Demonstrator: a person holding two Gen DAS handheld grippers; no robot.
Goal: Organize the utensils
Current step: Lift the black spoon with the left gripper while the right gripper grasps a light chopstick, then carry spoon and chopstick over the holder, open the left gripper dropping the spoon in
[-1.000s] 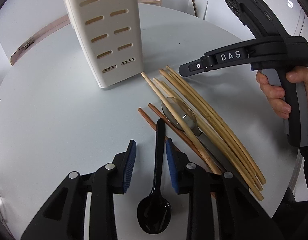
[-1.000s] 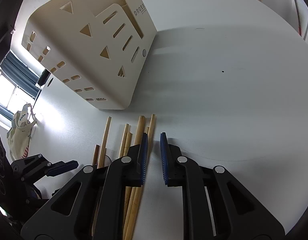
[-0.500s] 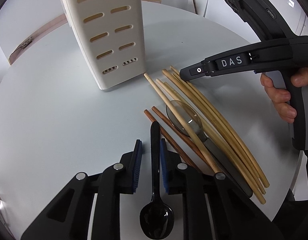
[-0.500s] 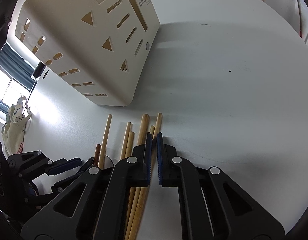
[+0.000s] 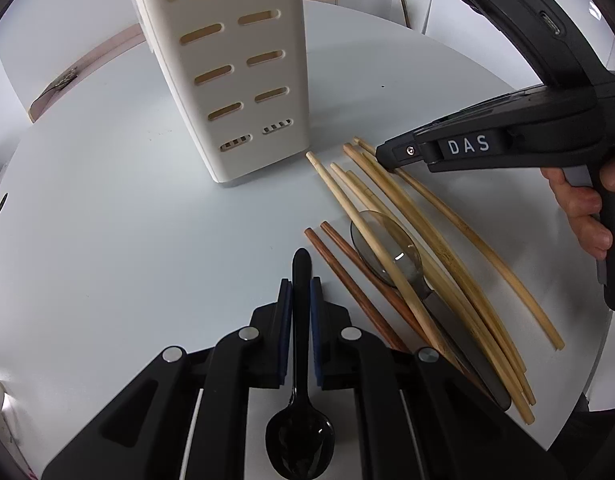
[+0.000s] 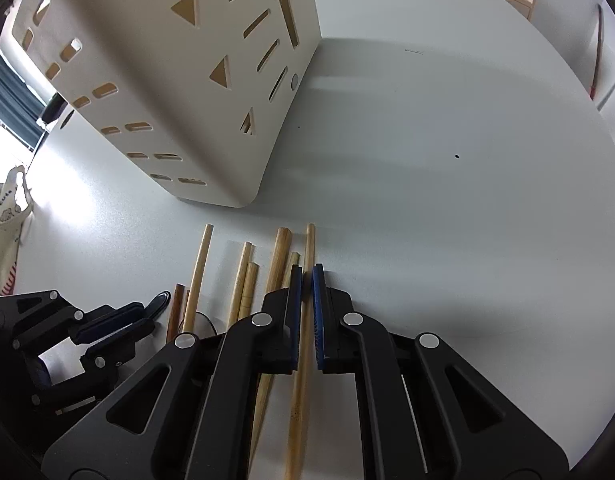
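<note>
Left tongs (image 5: 301,288) closing on the black spoon (image 5: 300,400) handle.

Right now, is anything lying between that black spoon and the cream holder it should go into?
Nothing visible does. Bare table lies between the black spoon, gripped in the left hand-held gripper, and the cream holder; the chopsticks lie off to one side.

The cream utensil holder (image 5: 235,68) blocks the way ahead; bare table (image 6: 447,200) lies open to its right.
</note>
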